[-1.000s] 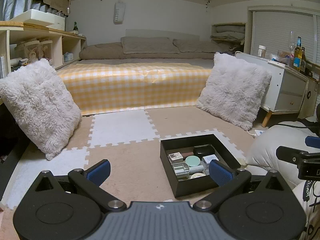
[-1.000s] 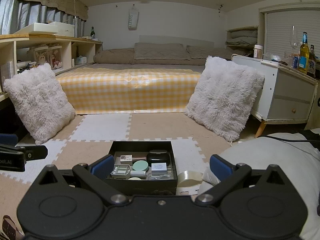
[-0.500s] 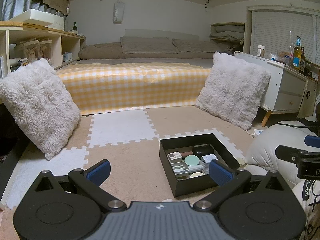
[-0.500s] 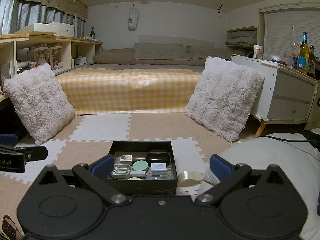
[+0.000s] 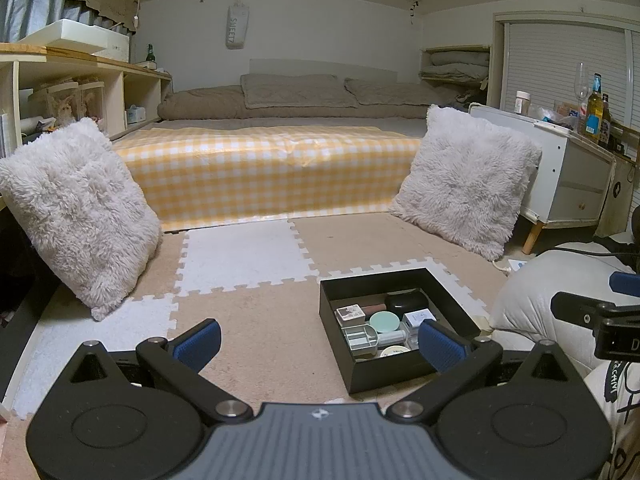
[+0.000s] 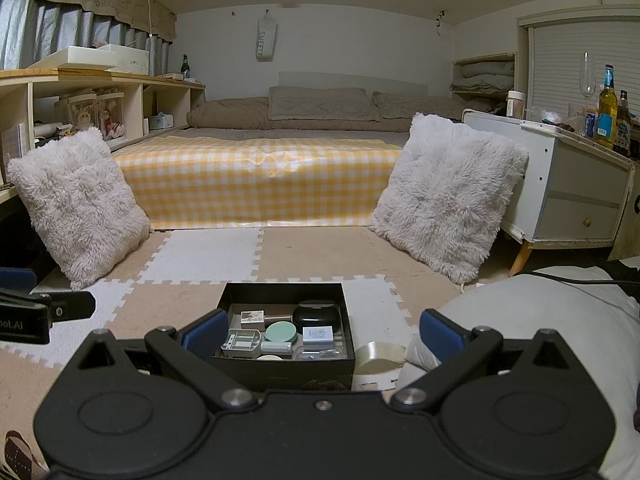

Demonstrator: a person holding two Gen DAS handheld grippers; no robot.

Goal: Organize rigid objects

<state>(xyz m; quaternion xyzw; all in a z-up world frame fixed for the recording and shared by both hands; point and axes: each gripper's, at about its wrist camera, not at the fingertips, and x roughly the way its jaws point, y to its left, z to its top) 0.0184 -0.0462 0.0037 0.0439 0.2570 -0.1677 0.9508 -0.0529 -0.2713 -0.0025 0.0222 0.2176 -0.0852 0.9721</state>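
On the floor mat, small items are already gathered in the black box (image 6: 285, 376); a tape roll (image 6: 378, 354) just right of it is left outside, while the left gripper (image 5: 320, 344) and right gripper (image 6: 322, 334) are held open and empty.

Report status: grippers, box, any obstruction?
Left gripper and right gripper open, empty. Box on floor mat, full of small items. Tape roll beside box; path clear.

Front items in the black box (image 6: 280, 292) behind its near wall; labels unreadably small.
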